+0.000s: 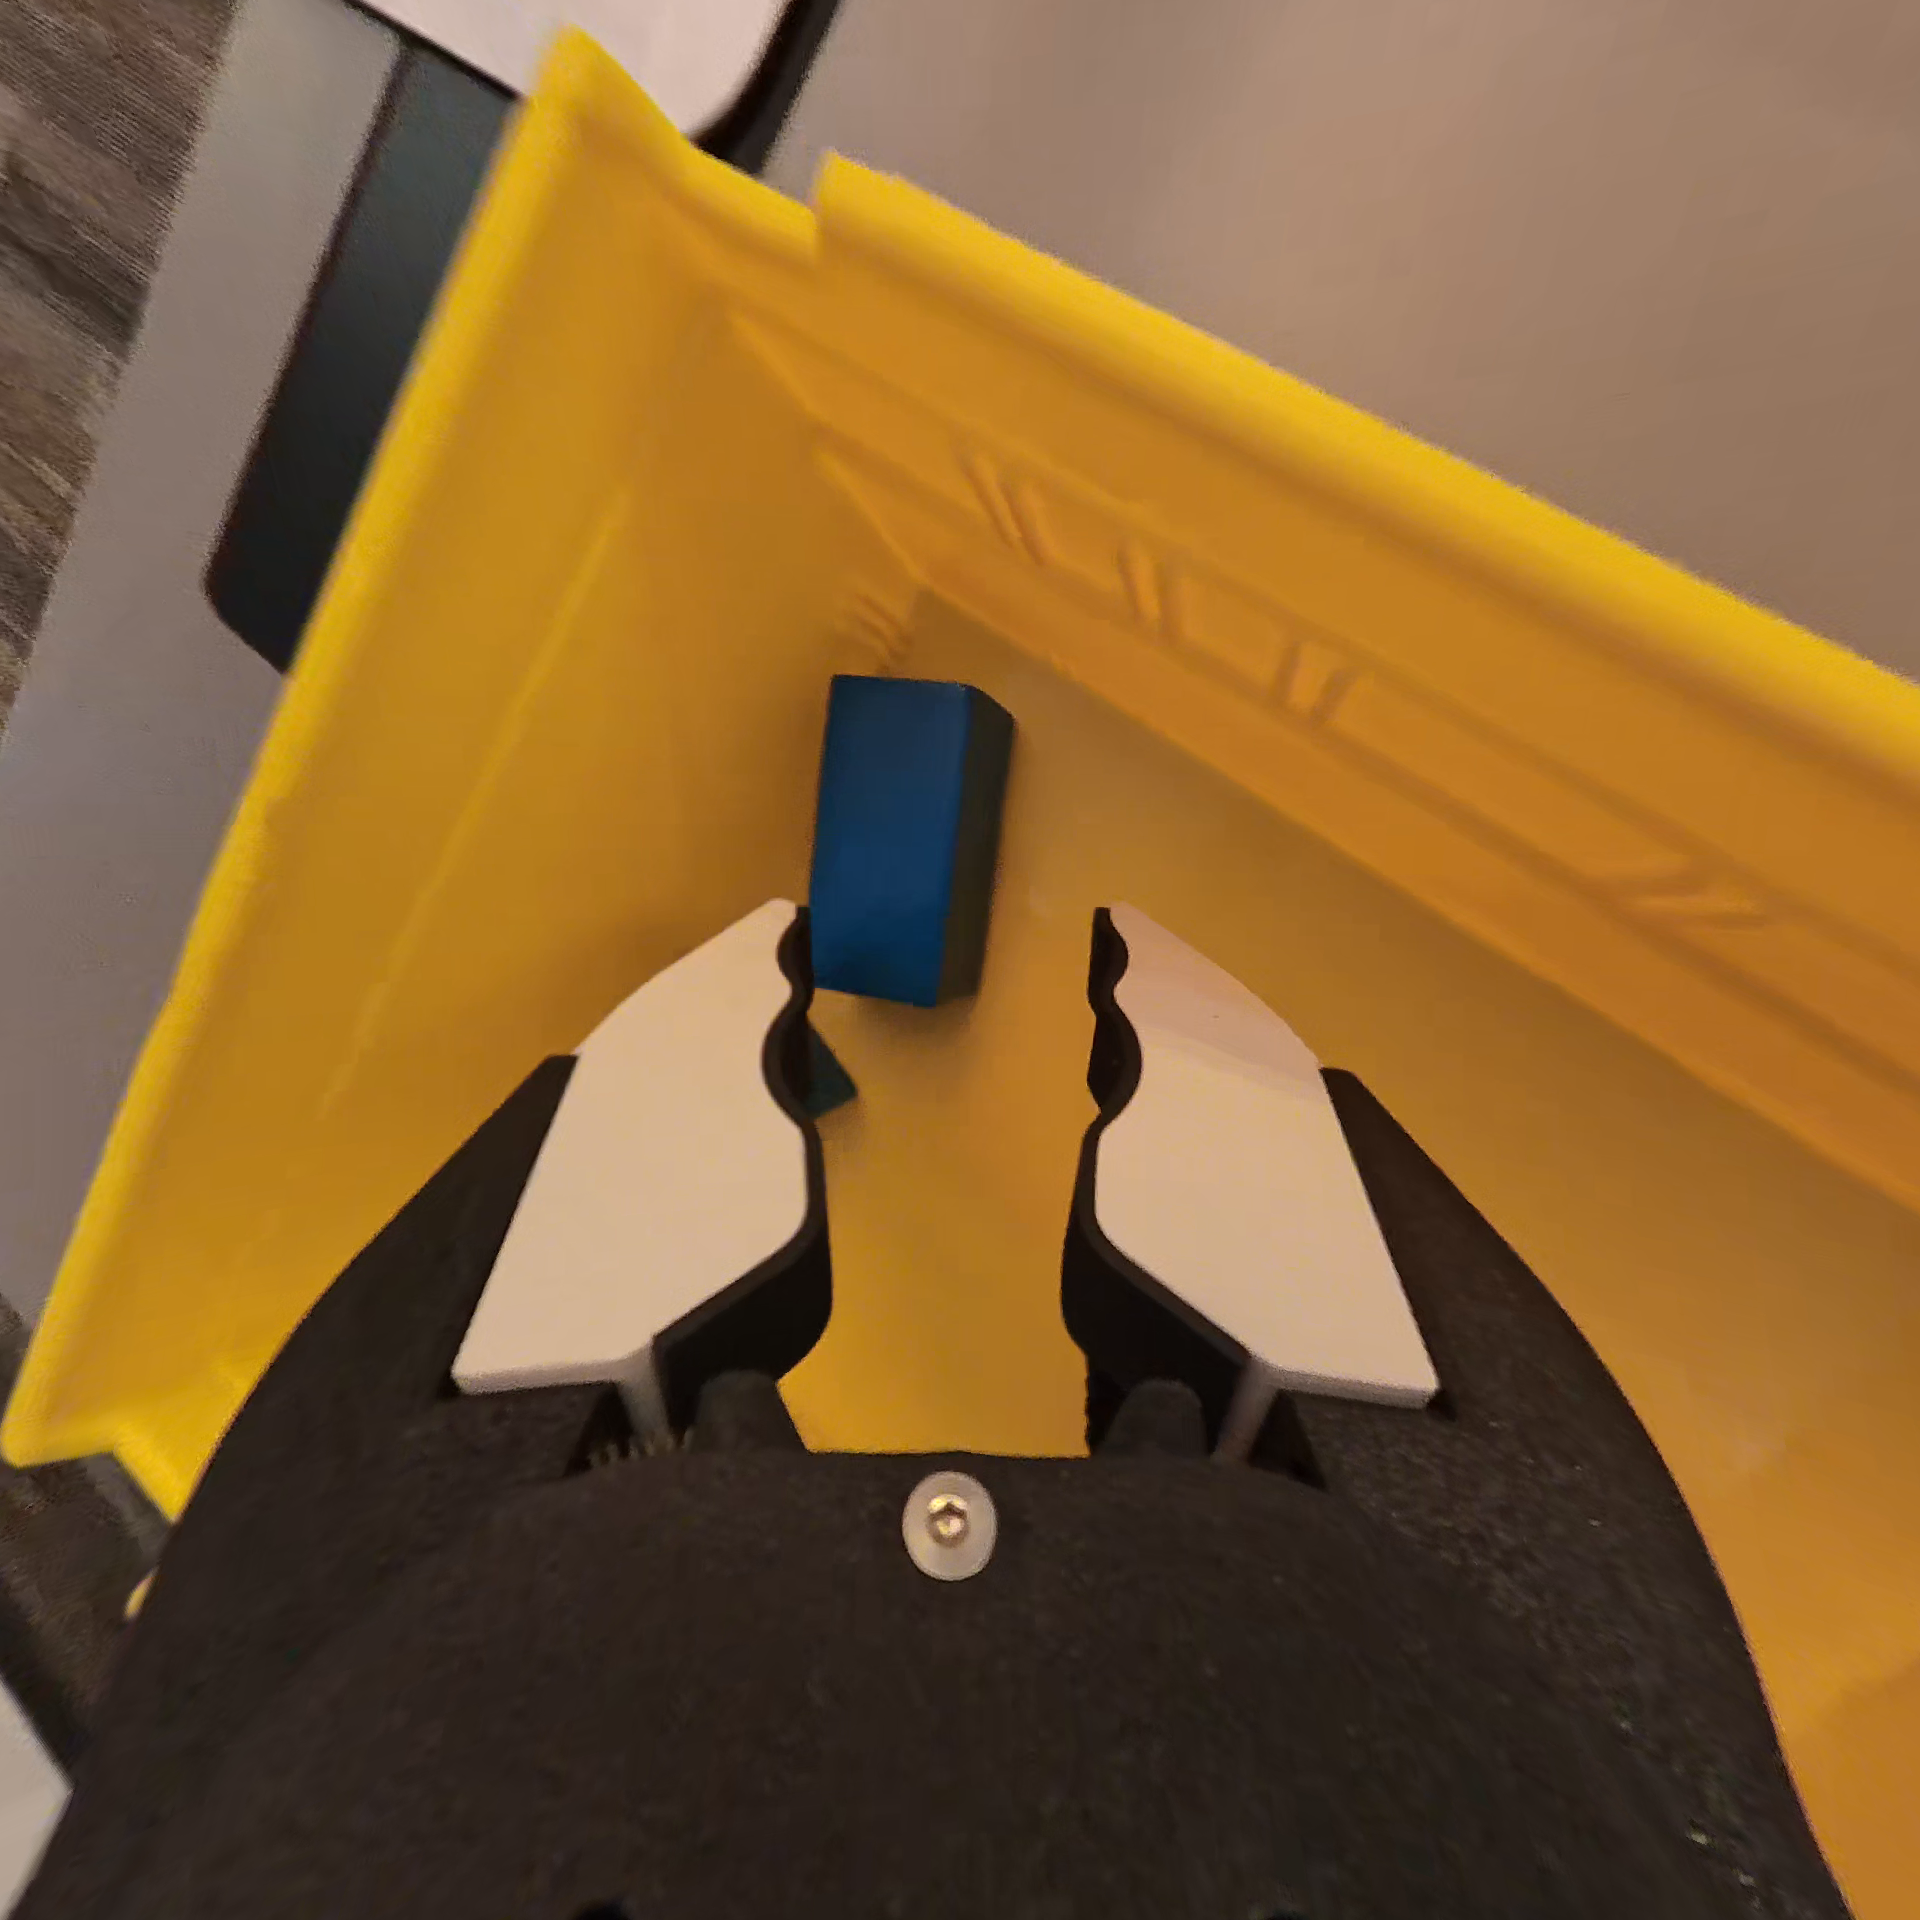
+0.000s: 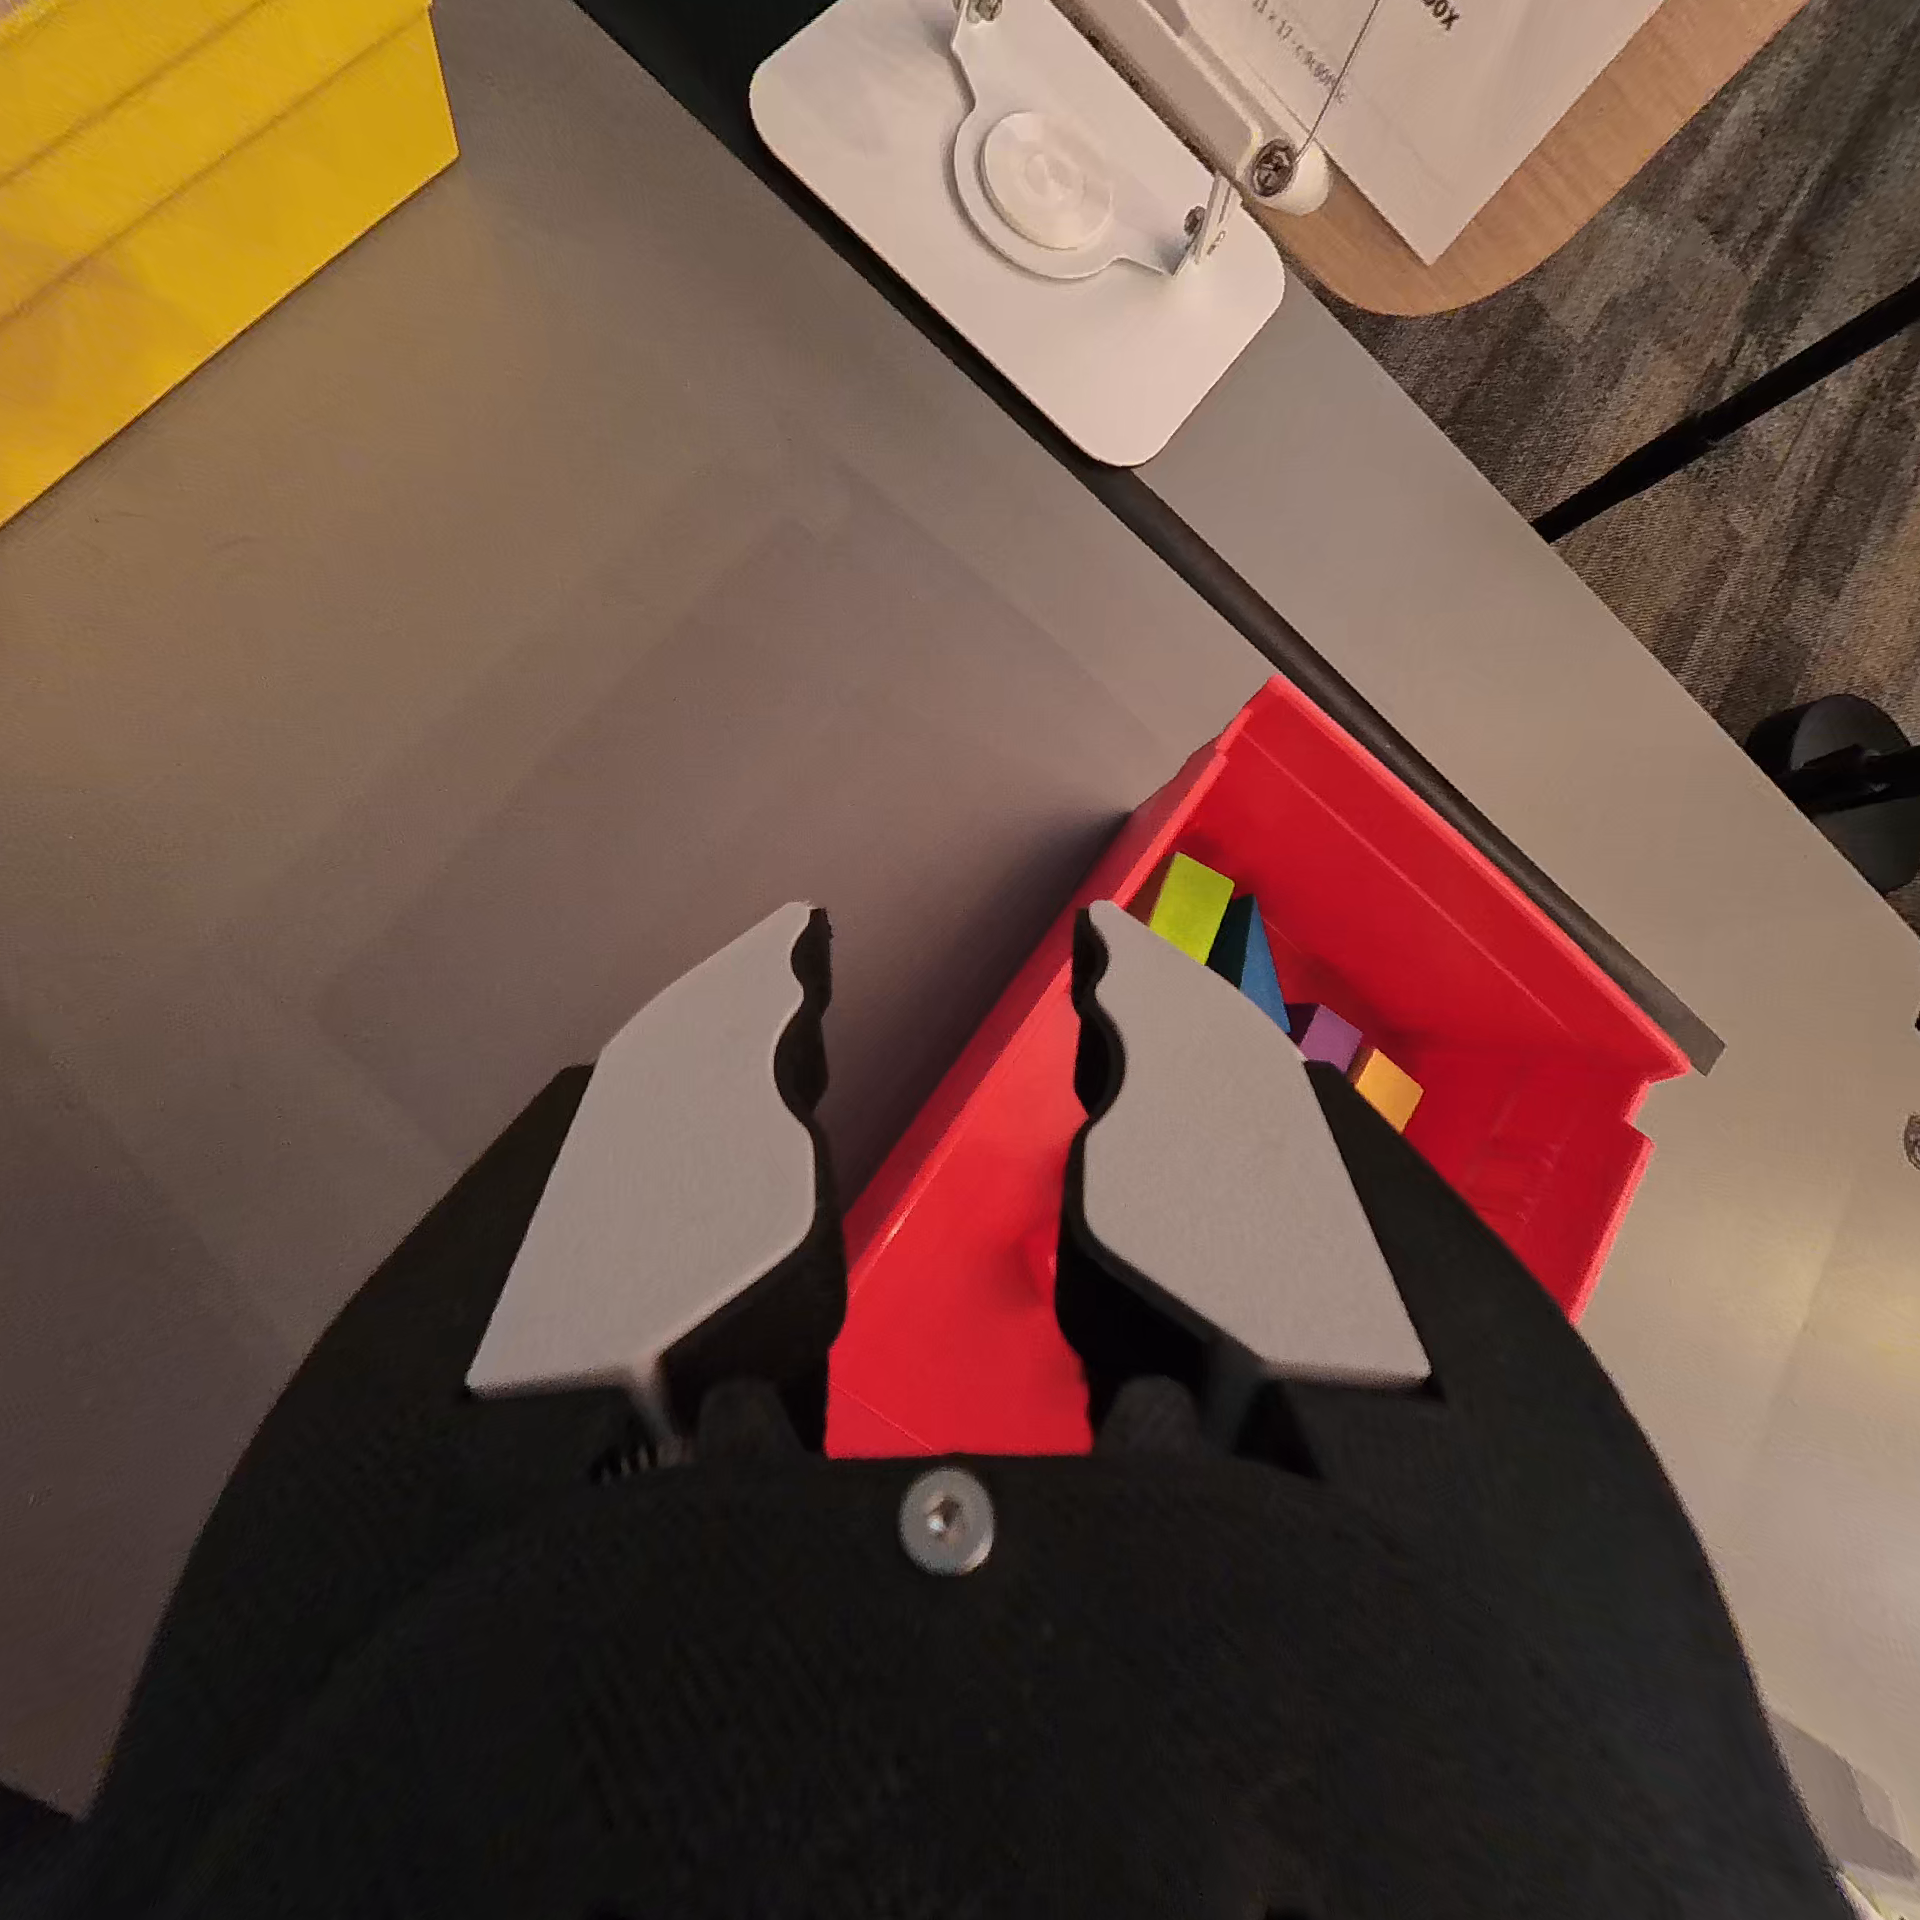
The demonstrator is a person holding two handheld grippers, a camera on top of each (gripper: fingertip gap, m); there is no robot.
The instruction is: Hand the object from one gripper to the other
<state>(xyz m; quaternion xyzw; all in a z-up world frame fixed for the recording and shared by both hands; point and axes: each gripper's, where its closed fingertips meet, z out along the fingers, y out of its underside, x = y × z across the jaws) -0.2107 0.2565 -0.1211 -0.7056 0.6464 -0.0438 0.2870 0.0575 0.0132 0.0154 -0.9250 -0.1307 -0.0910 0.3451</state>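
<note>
Left tool (image 1: 945,914) released above blue block (image 1: 899,842) at twelve o'clock in yellow bin (image 1: 582,623), right tool (image 2: 951,920) released too; pickup next, needing descent and a squeeze.

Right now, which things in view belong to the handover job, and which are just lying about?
Job:
- blue block on the floor of the yellow bin
- left gripper, open above it
- right gripper, open, empty
- red bin holding coloured blocks

Lying about:
- white stand base
- paper sheet
- grey table
</note>
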